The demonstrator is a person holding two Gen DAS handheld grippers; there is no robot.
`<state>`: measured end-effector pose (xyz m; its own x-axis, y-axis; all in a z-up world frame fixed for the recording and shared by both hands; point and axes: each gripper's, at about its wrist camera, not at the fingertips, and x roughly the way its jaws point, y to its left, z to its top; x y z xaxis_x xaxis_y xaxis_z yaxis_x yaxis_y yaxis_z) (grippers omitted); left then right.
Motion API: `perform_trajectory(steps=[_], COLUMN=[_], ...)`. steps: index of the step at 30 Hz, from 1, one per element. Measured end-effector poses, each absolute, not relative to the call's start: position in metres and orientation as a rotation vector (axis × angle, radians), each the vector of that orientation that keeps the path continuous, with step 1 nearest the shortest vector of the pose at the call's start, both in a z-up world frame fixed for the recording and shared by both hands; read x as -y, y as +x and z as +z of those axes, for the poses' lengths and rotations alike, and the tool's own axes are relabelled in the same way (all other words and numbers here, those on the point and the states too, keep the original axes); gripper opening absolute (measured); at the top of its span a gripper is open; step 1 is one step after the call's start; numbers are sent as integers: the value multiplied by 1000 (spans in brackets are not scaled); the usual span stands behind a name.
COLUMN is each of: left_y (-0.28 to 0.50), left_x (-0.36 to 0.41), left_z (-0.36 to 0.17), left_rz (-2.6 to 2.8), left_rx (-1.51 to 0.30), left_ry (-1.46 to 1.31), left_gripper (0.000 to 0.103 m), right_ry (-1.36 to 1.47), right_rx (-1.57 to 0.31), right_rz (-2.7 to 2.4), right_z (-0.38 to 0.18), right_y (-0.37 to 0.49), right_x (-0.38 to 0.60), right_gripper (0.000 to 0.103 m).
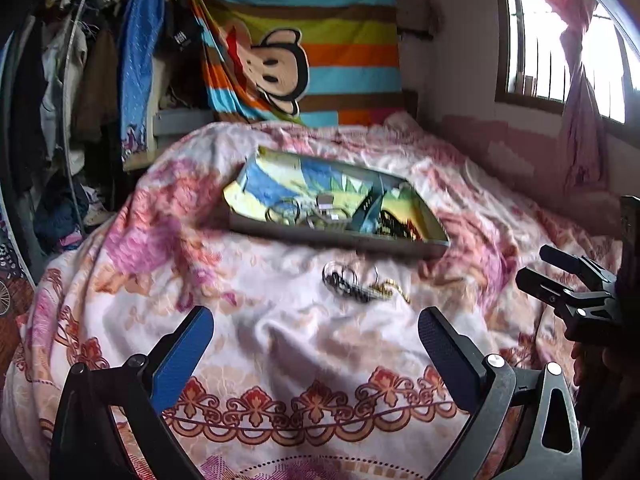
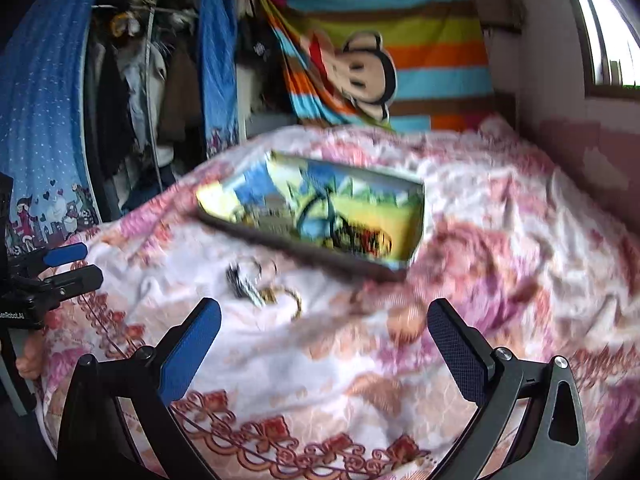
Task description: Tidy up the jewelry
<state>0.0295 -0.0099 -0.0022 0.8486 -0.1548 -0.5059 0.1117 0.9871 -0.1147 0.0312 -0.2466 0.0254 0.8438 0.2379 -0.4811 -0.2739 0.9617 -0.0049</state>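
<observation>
A shallow tray (image 1: 400, 242) with a colourful printed lining lies on the bed and holds several pieces of jewelry (image 1: 320, 216). A loose pile of rings and chains (image 1: 360, 286) lies on the blanket just in front of the tray; it also shows in the right wrist view (image 2: 260, 286), with the tray (image 2: 296, 246) behind it. My left gripper (image 1: 316, 332) is open and empty, a short way in front of the pile. My right gripper (image 2: 324, 328) is open and empty, to the right of the pile.
A floral pink and white blanket (image 1: 280, 344) covers the bed. A striped cartoon cloth (image 1: 304, 52) hangs behind it. A clothes rack (image 1: 60, 100) stands at the left. A window with a pink curtain (image 1: 576, 92) is on the right wall.
</observation>
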Motion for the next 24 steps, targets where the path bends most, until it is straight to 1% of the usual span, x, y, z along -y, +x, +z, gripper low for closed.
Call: perform_trajectory(steps=[7,11,14,20,24], left_y=[48,67,85,110,121], left_x=[4,3,3,2,-3], left_z=[-14,-16,-17,-24,-28], left_rz=[-182,-221,-252,-291,-319], left_rx=[-638,-667,-686,-729,-751], left_ry=[-131,-152,-150,-178,-227], left_gripper=[103,103,103,103,102], right_ry=[-100,-160,-146,-85,-129], right_rx=[-596,-626,-658,-684,-703], right_rz=[288,312,332,357,380], right_z=[9,2,1,-2,-8], right_y=[49,62,75,93,107], right_x=[252,248,248,253,244], right_gripper=[101,101,101,101,101])
